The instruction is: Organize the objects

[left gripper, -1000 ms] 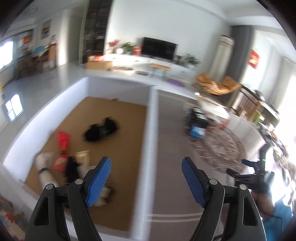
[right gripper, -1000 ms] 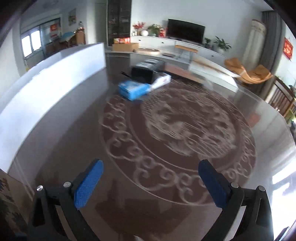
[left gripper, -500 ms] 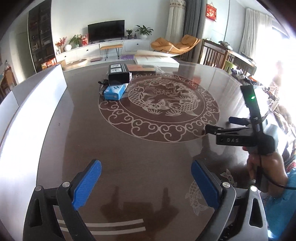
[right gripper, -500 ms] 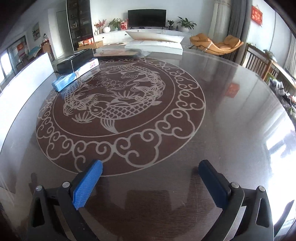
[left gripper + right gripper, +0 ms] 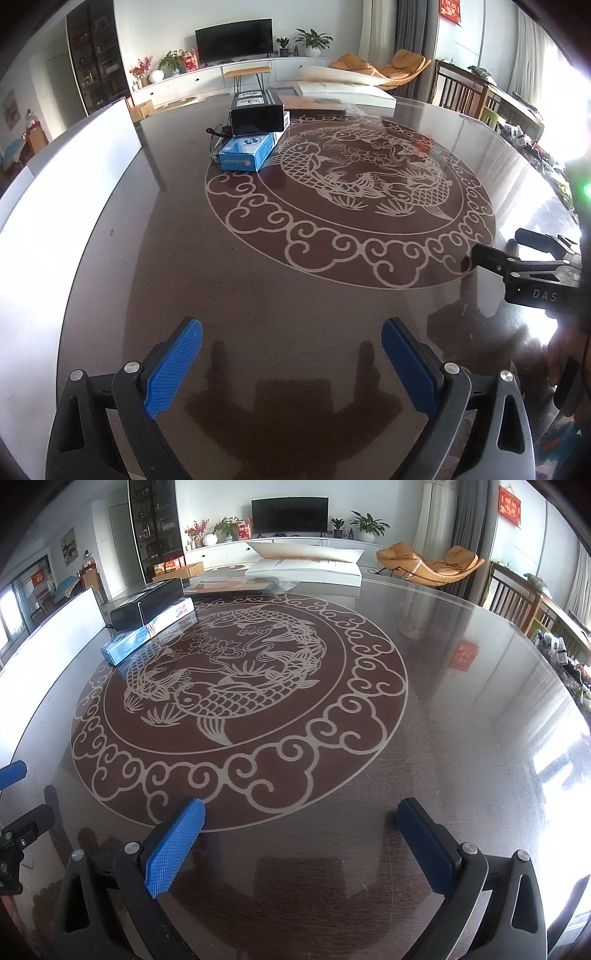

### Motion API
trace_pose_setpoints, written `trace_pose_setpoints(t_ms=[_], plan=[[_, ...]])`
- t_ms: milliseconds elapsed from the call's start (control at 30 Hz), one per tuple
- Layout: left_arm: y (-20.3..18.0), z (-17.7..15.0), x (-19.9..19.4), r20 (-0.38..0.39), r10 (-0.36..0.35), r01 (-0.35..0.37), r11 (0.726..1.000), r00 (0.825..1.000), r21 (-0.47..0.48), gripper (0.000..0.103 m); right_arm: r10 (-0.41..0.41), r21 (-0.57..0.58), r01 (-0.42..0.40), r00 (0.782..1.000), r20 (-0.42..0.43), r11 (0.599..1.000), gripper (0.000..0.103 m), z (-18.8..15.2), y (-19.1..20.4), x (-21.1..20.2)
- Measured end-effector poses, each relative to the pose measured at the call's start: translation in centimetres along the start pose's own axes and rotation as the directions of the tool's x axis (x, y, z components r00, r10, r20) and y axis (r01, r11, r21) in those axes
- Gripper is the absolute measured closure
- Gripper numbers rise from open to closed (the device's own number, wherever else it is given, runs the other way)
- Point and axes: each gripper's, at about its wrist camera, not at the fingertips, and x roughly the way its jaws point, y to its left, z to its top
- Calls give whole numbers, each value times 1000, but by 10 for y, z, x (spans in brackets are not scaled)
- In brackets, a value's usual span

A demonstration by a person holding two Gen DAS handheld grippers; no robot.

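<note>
A blue carton [image 5: 245, 151] [image 5: 127, 648] lies on the far left part of a dark round table [image 5: 295, 280] with a fish pattern. Behind it a black box [image 5: 258, 114] [image 5: 147, 603] rests on a long white-and-blue pack [image 5: 173, 614], with dark glasses [image 5: 218, 131] beside them. My left gripper [image 5: 291, 328] hangs open over bare tabletop near the front edge, holding nothing. My right gripper [image 5: 301, 806] is open too, over the pattern's near rim, and empty. Both are far from the boxes. The right gripper [image 5: 517, 258] also shows at the right edge of the left wrist view.
A flat white box [image 5: 343, 92] [image 5: 306, 566] and a brown flat packet [image 5: 236, 585] lie at the table's far edge. A white panel [image 5: 66, 177] borders the table on the left. Wooden chairs [image 5: 517, 602] stand at the right. A hand [image 5: 569, 354] holds the right tool.
The left view swung from a white-walled, brown-floored bin of items to the table, sinking lower, and its jaws widened. The right view swung right, then held still.
</note>
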Motion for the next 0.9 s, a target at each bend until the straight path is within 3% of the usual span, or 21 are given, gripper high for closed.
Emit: trace_pose_setpoints(t_ms=[200,467,700,900], plan=[[13,-2,13,-35,10,-11,1000,999,-22,4,0,0,0,1000,0,1000,0,0,0,0],[33,10,24,-9,-6,6,1000,1000,0,0,0,0,0,1000,0,1000,0,0,0,0],[48,54,55,0,10,-10,1000,1000,-23,0,1,1,-1,1000,0,1000,0,0,0,0],[59,112,94,-8,8,-8,1000,1000,-18,0,0,1,0,1000,0,1000,0,0,0,0]])
